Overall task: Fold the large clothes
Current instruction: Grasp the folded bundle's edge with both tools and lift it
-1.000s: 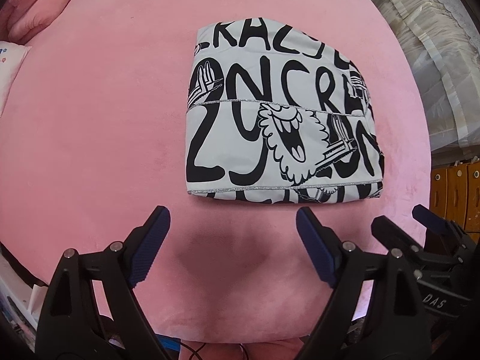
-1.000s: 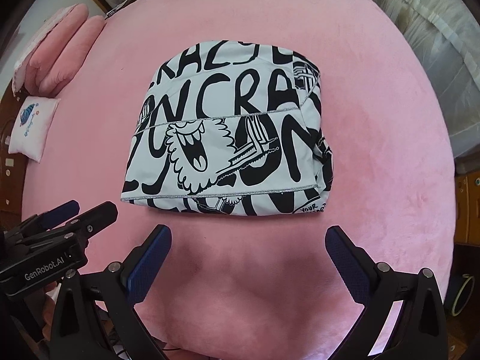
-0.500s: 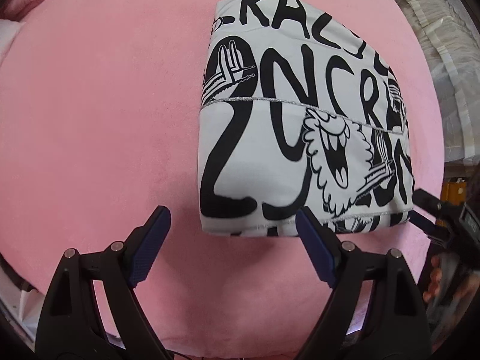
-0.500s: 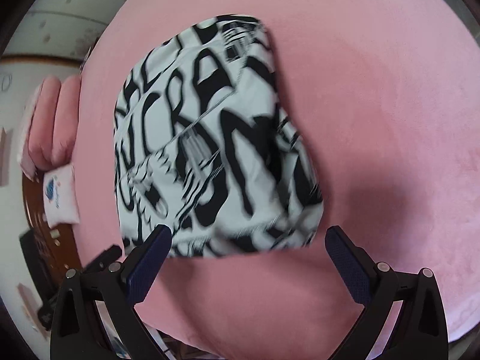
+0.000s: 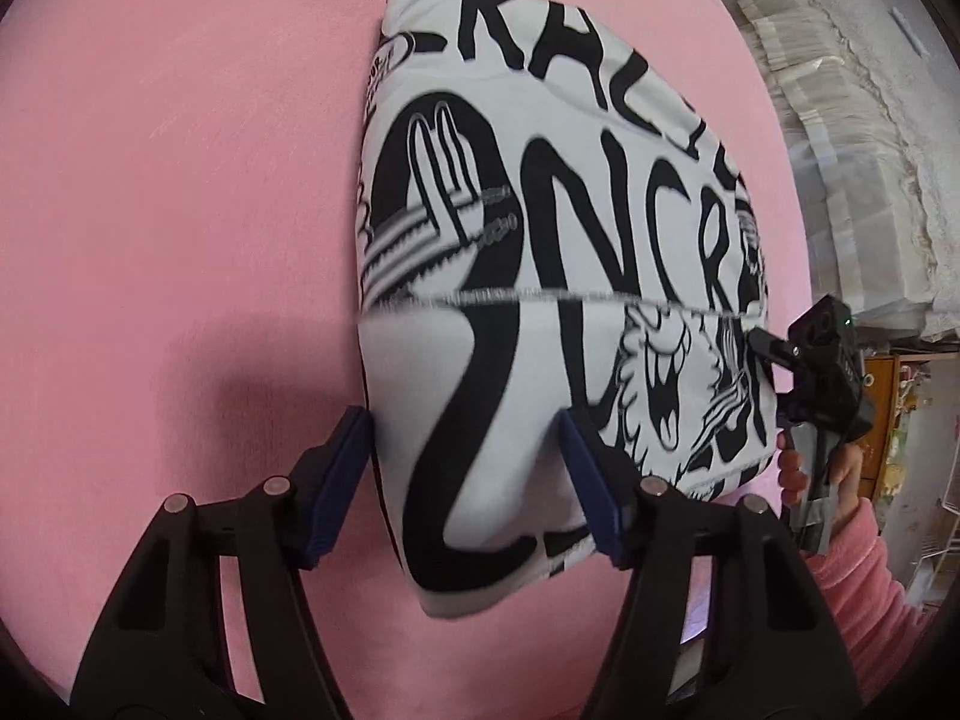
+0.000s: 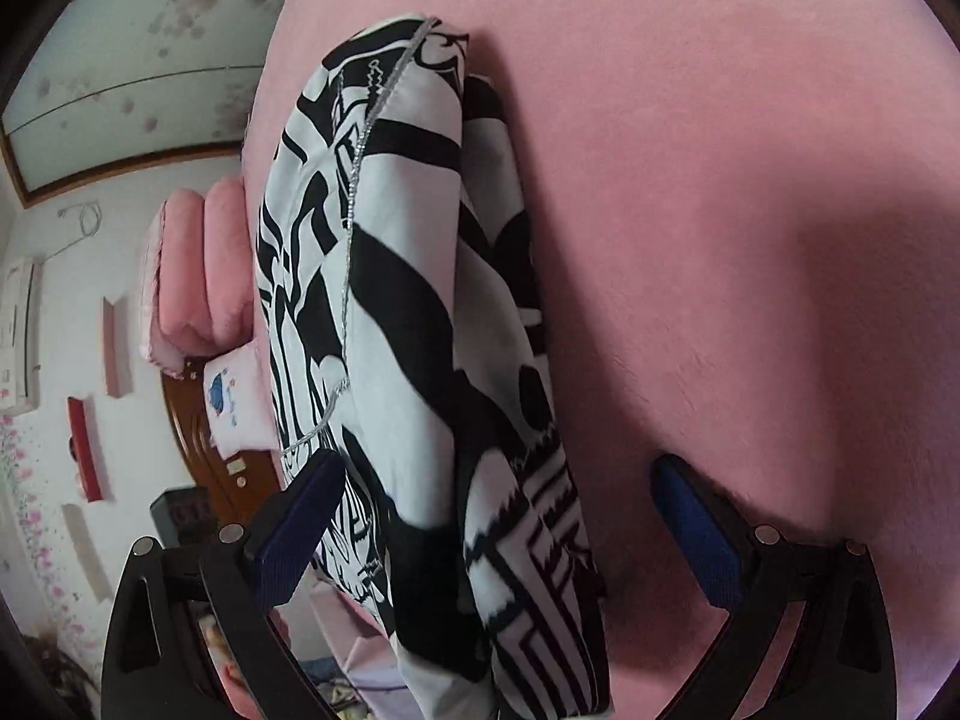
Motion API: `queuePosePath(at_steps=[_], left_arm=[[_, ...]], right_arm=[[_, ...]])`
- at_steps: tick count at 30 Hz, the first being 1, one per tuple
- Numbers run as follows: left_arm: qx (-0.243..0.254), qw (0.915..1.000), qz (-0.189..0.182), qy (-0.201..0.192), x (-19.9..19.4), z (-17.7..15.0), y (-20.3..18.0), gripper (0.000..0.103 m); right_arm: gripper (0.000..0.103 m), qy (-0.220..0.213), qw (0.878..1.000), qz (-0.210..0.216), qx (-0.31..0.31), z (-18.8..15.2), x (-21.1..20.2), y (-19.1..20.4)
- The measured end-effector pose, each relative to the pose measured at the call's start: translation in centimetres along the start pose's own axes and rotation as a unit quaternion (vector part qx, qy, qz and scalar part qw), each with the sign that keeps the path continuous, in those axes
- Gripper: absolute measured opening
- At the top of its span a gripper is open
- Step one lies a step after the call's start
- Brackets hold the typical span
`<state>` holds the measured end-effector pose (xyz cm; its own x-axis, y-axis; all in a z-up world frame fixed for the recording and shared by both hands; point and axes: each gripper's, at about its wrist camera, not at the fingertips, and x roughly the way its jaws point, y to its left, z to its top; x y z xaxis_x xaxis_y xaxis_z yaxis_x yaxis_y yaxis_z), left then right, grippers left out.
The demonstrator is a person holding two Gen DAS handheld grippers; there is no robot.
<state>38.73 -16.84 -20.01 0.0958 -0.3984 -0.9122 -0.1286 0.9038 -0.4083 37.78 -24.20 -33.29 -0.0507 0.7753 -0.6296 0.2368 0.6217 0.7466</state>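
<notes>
1. Where the left wrist view begins at its left edge, there is only the pink plush bedcover point(image 5: 168, 192), with a soft shadow on it ahead of the tool.
2. Low in that view the left gripper point(image 5: 468, 468) straddles the near left corner of the folded garment point(image 5: 540, 276), a white piece printed with heavy black lettering and cartoon figures, lying flat on the bedcover. Its jaws are closing with the corner between them: the left blue pad sits at the fabric's side edge and the right pad lies on the top layer, but neither visibly pinches yet.
3. A silver stitched hem point(image 5: 540, 295) runs across the middle of the garment.
4. Further right, the right gripper point(image 5: 765, 354) meets the garment's right edge, carried by a hand point(image 5: 840, 468) in a pink fleece sleeve point(image 5: 864, 594).
5. Beyond the bed's right side hang pale lace drapes point(image 5: 840, 138).
6. In the right wrist view, the far left shows a wall and stacked pink pillows point(image 6: 192, 276), with a small white cushion point(image 6: 231, 402) beneath them.
7. At centre the garment point(image 6: 408, 324) is seen edge-on, its layers stacked.
8. The right gripper point(image 6: 498, 480) is spread wide; the left pad touches the garment's top, the right pad stands well clear over bare bedcover point(image 6: 750, 180), so nothing is clamped.
</notes>
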Motion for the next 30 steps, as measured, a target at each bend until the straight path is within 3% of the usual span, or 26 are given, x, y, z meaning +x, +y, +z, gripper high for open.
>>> queuePosePath(at_steps=[6,10,13,16,20,27,30], left_arm=[[-0.028,0.9988,-0.039,-0.005,0.7,2.7,1.6,0.062],[-0.033,0.9984,-0.045,-0.004,1.4,3.5,1.8,0.062],[-0.035,0.998,-0.053,-0.004,2.2,4.4,2.2,0.063],[-0.068,0.9948,-0.075,0.004,3.2,5.4,3.3,0.063],[-0.07,0.9947,-0.075,-0.007,3.6,5.4,3.2,0.06],[-0.065,0.9954,-0.055,-0.046,2.4,4.4,1.3,0.043],[-0.053,0.9956,-0.049,-0.059,1.1,3.8,0.2,0.039]], right_arm=[[0.103,0.032,0.999,0.005,-0.021,1.8,2.5,1.6],[0.102,0.051,0.997,0.019,-0.057,2.6,4.3,4.0],[0.102,0.062,0.995,-0.004,-0.072,3.0,5.6,5.4],[0.098,0.061,0.994,-0.012,-0.086,2.4,6.2,5.9],[0.083,0.053,0.993,-0.027,-0.103,1.3,5.3,6.1],[0.038,0.008,0.989,-0.055,-0.135,-0.8,4.2,8.2],[0.027,-0.009,0.987,-0.063,-0.15,-2.1,3.9,9.9]])
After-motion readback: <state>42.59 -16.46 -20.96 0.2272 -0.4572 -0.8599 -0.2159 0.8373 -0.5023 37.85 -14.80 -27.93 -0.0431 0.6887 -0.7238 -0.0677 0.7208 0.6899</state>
